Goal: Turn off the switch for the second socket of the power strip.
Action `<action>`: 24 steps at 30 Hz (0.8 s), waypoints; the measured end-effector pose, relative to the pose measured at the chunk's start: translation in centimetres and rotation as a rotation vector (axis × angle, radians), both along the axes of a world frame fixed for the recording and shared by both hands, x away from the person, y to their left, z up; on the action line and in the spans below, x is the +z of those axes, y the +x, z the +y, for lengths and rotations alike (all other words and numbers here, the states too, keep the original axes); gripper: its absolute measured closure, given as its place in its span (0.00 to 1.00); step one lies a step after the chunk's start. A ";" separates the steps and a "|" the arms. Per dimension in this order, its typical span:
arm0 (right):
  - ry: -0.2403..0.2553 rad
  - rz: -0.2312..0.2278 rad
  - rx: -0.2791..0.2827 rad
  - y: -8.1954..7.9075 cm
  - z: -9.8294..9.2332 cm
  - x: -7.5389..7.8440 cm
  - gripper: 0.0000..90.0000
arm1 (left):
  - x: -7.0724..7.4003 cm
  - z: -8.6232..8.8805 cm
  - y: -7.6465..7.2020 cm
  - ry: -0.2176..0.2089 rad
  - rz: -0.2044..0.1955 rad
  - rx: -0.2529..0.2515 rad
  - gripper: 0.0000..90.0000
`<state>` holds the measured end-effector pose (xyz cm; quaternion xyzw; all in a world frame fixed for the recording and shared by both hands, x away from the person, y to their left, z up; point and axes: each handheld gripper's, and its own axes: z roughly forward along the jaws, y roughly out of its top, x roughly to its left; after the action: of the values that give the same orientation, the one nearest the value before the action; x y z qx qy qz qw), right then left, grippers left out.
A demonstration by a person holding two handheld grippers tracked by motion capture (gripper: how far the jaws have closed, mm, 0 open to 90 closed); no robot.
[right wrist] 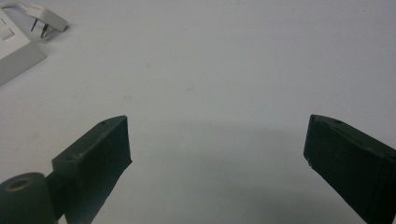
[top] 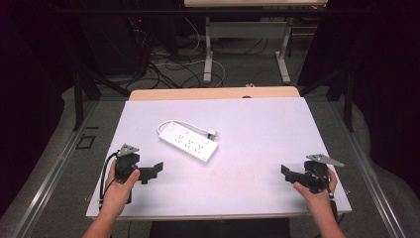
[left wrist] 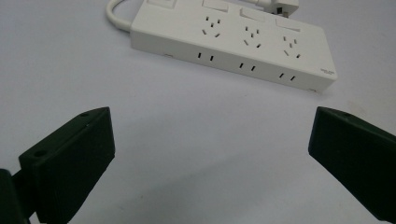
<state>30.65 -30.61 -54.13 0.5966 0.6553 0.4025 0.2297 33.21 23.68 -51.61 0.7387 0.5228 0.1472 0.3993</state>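
On the worktop (top: 257, 148), both grippers' fingers are standing wide and empty, approaching the power strip (top: 188, 142); next, grasping its plug (top: 211, 132).

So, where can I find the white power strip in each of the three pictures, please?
High view: the power strip lies left of the middle of the white table, set slantwise, nearer the left gripper.
Left gripper view: along the top, beyond the open jaws, its sockets facing up.
Right gripper view: just one corner at the upper left edge.
Shared landmark: the plug on the strip's cable, lying beside the strip.
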 end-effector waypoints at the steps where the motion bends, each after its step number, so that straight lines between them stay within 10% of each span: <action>1: 0.005 0.002 -0.003 0.0 0.0 0.0 0.07 | -0.1 0.1 -0.1 -0.007 0.000 0.009 0.01; 24: -0.004 0.001 0.002 0.0 0.0 0.0 0.07 | -1.6 1.6 -0.7 -0.061 -0.004 0.053 0.01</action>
<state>30.66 -30.64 -54.17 0.5955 0.6568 0.4012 0.2303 32.54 25.28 -53.19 0.7116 0.5456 0.1434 0.4187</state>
